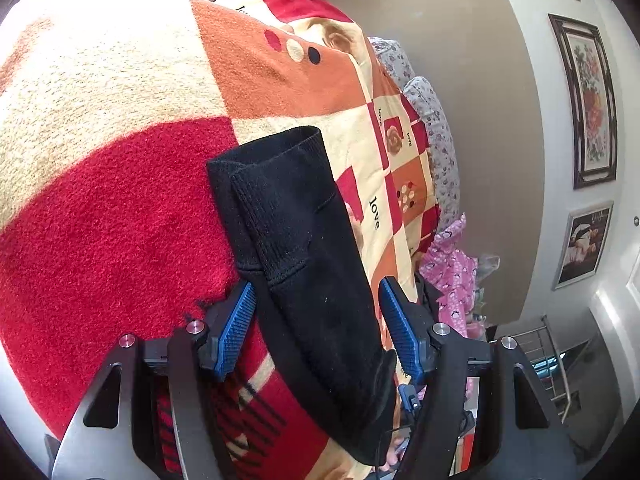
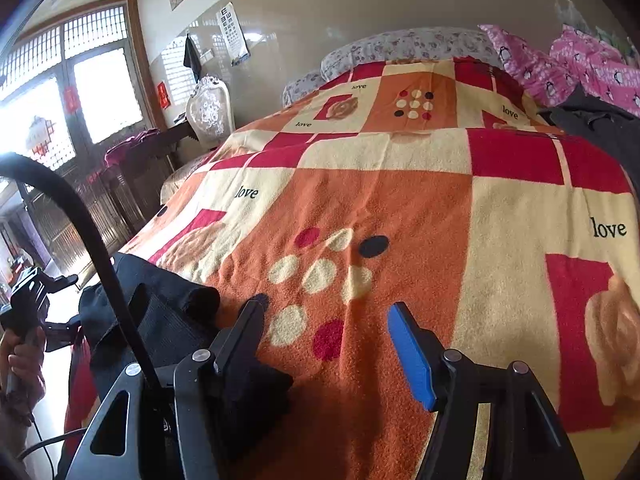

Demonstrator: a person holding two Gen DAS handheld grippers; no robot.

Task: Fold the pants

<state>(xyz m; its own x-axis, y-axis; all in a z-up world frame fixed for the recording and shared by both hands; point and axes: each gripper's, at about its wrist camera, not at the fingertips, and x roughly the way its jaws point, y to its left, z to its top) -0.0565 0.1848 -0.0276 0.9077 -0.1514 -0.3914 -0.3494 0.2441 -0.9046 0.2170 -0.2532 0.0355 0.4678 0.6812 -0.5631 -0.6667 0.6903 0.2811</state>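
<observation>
The black pants [image 1: 304,240] lie folded on the patchwork blanket [image 1: 120,200], near its edge. The left gripper [image 1: 318,328] hangs over them, blue pads spread wide with nothing clamped. The right gripper [image 2: 326,344] hovers above the blanket just beside the pants, jaws likewise apart

Bright daylight from window [image 2: 76,92], glare overexposing left side; strong fisheye bending at edges

Cloth on cloth — all matt

Black ribbed knit pants [image 1: 304,240] on a fuzzy fleece blanket [image 1: 120,200]; gripper pads [image 1: 236,328] ridged blue rubber — arms matt black, bolts shiny metal.
</observation>
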